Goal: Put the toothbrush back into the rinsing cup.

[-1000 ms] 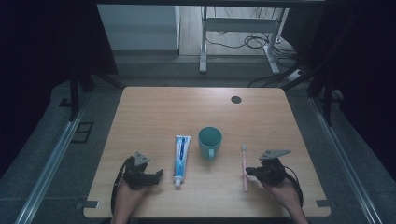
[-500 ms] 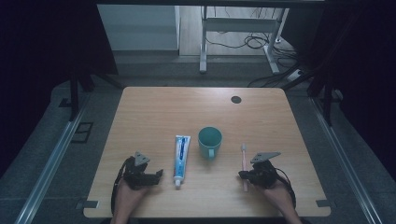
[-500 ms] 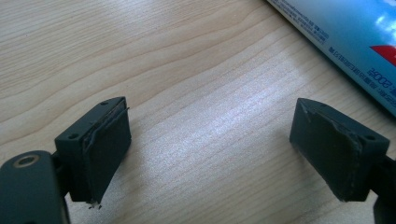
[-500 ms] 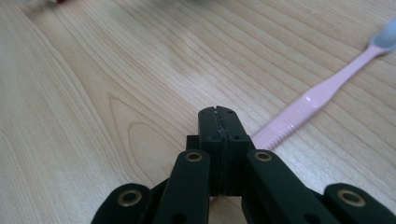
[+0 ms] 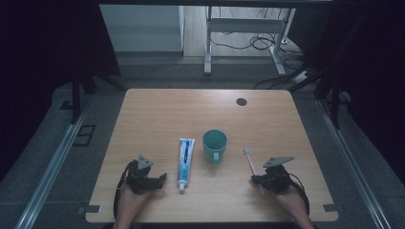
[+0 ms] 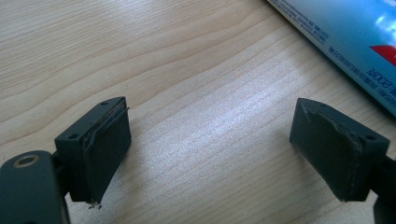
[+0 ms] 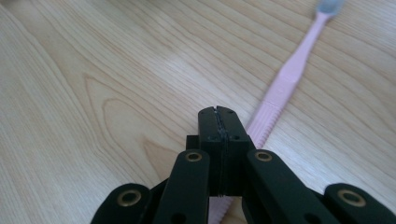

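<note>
Toothbrush [image 5: 251, 163] lies flat on the bench [image 5: 157, 114], just right of the green mug [image 5: 215, 144].
The right claw [image 7: 218, 113] is pinched tight with nothing in it, resting over the pink handle, so it could push the brush away and not grab it. The left claw [image 6: 205, 149] is wide and holds nothing, near the toothpaste tube [image 5: 185, 156]. The bench is pale wood. The room is dark, with cables on the floor.

The toothpaste tube [image 6: 345, 46] bears small print, upside down and unreadable.
</note>
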A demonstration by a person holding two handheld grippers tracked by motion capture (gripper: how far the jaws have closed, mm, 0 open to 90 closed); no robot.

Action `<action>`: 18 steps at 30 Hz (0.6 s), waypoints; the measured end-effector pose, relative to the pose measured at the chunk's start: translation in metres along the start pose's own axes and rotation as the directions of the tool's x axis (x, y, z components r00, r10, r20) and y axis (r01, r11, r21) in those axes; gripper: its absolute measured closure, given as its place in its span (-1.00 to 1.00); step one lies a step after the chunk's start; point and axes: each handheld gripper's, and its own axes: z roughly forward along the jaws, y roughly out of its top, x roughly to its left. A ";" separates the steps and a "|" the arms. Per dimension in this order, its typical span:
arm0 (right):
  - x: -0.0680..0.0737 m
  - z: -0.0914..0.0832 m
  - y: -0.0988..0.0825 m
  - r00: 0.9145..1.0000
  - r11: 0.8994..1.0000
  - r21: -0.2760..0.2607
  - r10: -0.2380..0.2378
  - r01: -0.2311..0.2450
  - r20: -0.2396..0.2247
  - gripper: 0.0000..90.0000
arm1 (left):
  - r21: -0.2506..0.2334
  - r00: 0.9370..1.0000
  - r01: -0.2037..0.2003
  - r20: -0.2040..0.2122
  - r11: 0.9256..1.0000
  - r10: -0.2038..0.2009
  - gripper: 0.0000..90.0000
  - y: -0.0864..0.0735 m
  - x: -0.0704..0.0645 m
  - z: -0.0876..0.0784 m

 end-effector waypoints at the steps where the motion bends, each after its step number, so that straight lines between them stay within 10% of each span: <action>1: -0.001 -0.002 -0.001 1.000 1.000 0.001 0.004 -0.004 0.002 0.99 | 0.000 1.000 0.000 0.000 1.000 0.000 -0.72 0.000 0.000 0.000; 18: -0.013 -0.017 -0.006 0.999 1.000 0.016 0.011 -0.012 0.047 0.88 | -0.001 1.000 0.002 -0.001 1.000 -0.002 -0.72 0.000 0.000 0.000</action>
